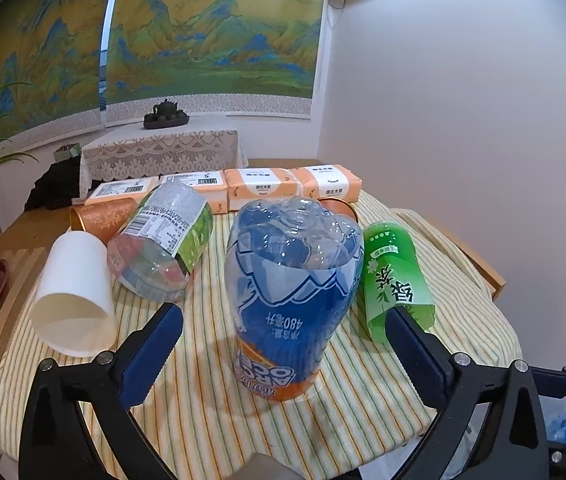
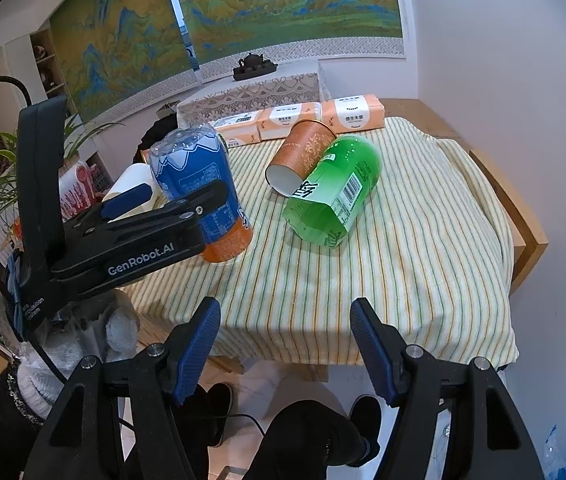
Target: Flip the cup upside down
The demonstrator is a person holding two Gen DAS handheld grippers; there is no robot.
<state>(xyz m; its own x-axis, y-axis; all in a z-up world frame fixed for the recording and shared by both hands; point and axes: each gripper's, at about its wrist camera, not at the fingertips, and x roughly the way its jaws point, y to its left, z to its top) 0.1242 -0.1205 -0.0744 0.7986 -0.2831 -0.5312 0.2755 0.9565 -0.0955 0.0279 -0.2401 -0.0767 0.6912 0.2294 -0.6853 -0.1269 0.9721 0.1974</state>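
the blue and orange cut-off plastic bottle cup (image 1: pixel 293 296) stands mouth-down on the striped yellow and green tablecloth (image 1: pixel 211 420), its moulded base uppermost, so this cup appears already inverted. the left gripper (image 1: pixel 283 344) is spread wide, its blue pads on either side of the cup and apart from it, holding nothing. the right gripper (image 2: pixel 285 344) is likewise spread and empty, near the table's front edge, well apart from every cup. the remaining candidates lie on their sides: the green cut-off plastic bottle cup (image 2: pixel 333 192), the orange patterned paper cup (image 2: pixel 303 156) touching it, the white paper cup (image 1: pixel 73 300), and the clear labelled plastic bottle cup (image 1: pixel 163 244). to complete the step well, draw the left gripper straight back without brushing the inverted cup, which probably tips easily. for a lying cup, grasp mid-wall lightly, since thin walls probably buckle, then rotate until the mouth faces down.
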